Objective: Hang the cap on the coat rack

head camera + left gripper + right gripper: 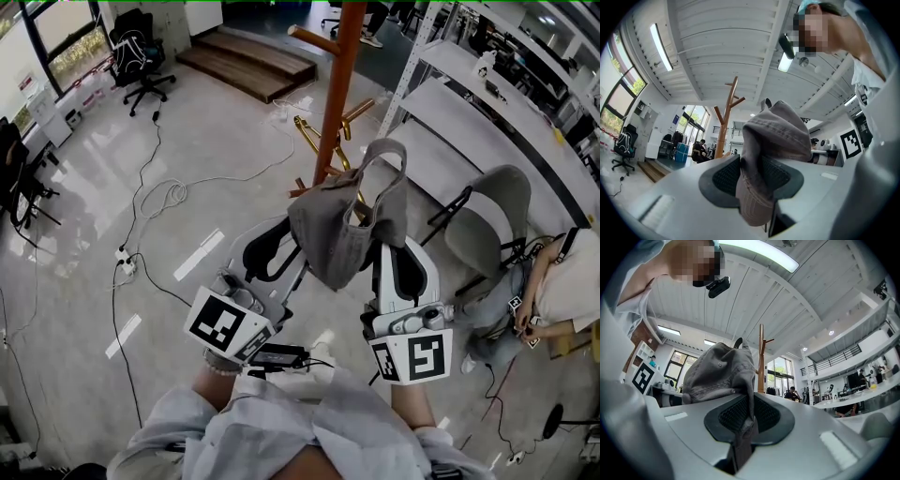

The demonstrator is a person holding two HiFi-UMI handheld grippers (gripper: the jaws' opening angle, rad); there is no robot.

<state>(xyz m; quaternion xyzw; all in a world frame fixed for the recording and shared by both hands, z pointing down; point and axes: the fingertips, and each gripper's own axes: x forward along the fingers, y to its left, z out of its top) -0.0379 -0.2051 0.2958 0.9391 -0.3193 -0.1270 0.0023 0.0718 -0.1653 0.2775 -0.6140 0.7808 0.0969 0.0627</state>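
Starting well left of the coat rack [339, 84]: a black office chair [139, 56] is seen on the glossy floor [84, 187]. Wooden steps [248, 61] lie between that chair and the rack. White cables [159, 197] and a power strip [125, 264] are laid on the floor, left of the rack and nearer the camera.

Left hand-held gripper [298, 246]: held up on the near side of the rack, jaws clamped on the cap [337, 234]. In the left gripper view [752, 176] the grey fabric [778, 136] is pinched between the ribbed pads [726, 176], with a fold hanging below them. The rack [725, 122] is seen beyond the cap, upright, slightly left of it.

Cap: grey, carried off the floor between both grippers, in front of the rack's lower pole in the head view. Its back strap is arched up at the top. It is not yet on any peg.

Right hand-held gripper [384, 242]: also closed on the cap. In the right gripper view [745, 420] a strip of the cap [722, 371] is nipped between the pads [766, 416], the crown bulging above the left jaw. The rack pole [761, 357] is seen just right of the crown, farther off.

Right of the rack: white shelving [487, 112], a grey chair [497, 220], and a seated person [562, 281] at the frame edge.
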